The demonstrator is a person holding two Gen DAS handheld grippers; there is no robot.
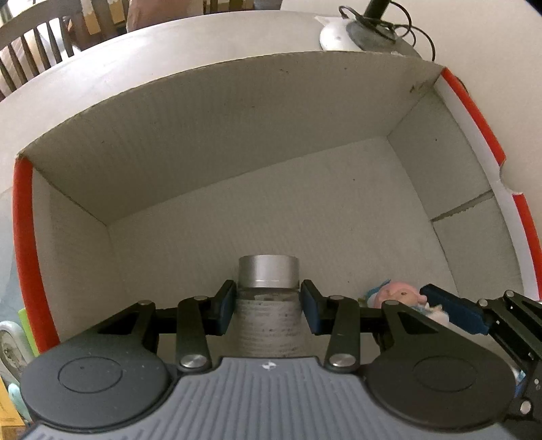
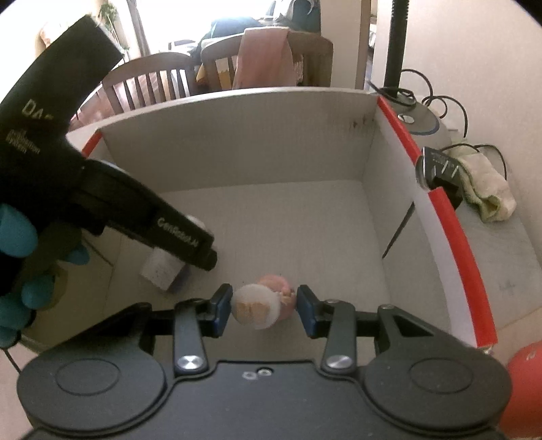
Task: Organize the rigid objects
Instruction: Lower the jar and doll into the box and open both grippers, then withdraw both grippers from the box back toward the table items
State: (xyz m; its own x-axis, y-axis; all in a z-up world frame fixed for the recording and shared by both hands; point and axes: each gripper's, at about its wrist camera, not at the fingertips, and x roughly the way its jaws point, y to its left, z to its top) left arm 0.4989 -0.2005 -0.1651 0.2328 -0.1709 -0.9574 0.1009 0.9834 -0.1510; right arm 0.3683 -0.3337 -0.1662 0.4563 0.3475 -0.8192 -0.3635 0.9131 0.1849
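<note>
Left hand-held gripper (image 1: 267,306): pads closed against a small jar (image 1: 268,298), one on each side just below the cap; pointing steeply down into the box.
Jar: clear body with a printed label, silver metal cap (image 1: 268,271); rigid, probably glass or hard plastic, so smooth and apt to slip; judged moderately light. Best hold is where it is now, on the straight wall under the cap, whose rim would catch a slide.
Right hand-held gripper (image 2: 264,306): pads clamped on a small doll figure (image 2: 259,309), seen base-first, pink head (image 2: 276,282) beyond.
Doll figure: hard moulded toy, light, rounded; contact area small, so it could twist between the pads. Across the widest part of the body looks safest.
Location: both items held inside the cardboard box (image 1: 237,135), low over its floor near the front; whether either touches the floor cannot be told.
Box: white corrugated walls, red rim (image 2: 454,220), otherwise empty inside; stands on the worktop (image 1: 169,44).
Surroundings: lamp base (image 1: 369,30) and cables behind the box; chairs (image 2: 149,81) beyond.
</note>
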